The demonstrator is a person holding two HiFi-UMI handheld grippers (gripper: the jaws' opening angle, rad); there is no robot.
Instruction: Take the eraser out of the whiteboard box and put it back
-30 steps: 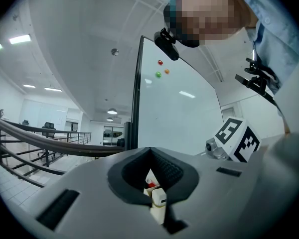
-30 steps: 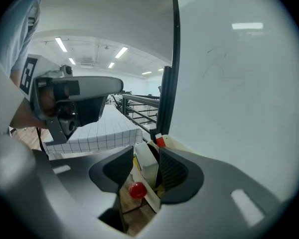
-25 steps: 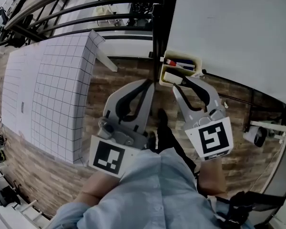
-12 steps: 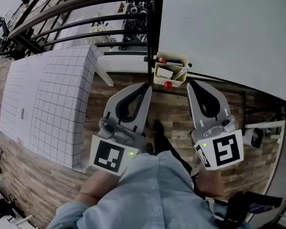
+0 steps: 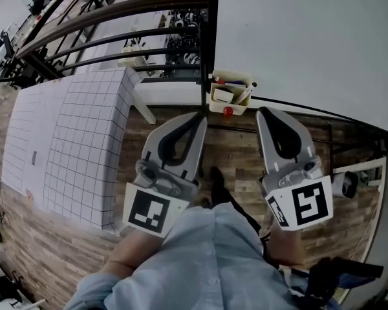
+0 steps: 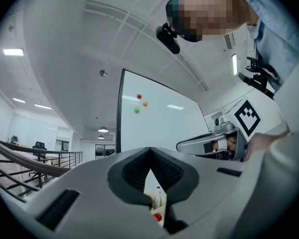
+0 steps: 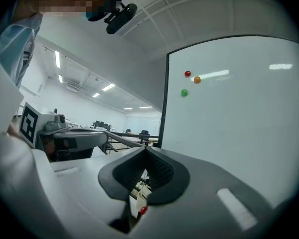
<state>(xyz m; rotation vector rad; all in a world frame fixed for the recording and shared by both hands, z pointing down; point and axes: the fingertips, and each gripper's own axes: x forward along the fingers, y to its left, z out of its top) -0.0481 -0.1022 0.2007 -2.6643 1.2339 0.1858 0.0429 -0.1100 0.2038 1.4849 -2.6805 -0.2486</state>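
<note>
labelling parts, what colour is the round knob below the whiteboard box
The round knob is red; the head view shows it best.

Bare floor [image 5: 234,148] leads to the whiteboard box [image 5: 230,96]; gridded table [image 5: 84,141] flanks left.

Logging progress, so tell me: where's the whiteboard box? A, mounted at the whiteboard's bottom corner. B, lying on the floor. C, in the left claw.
A: the whiteboard box hangs on the whiteboard corner, clear of the shut left claw and right claw.

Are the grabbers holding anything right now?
No. The left gripper and right gripper are both shut and empty, apart from the whiteboard box.
</note>
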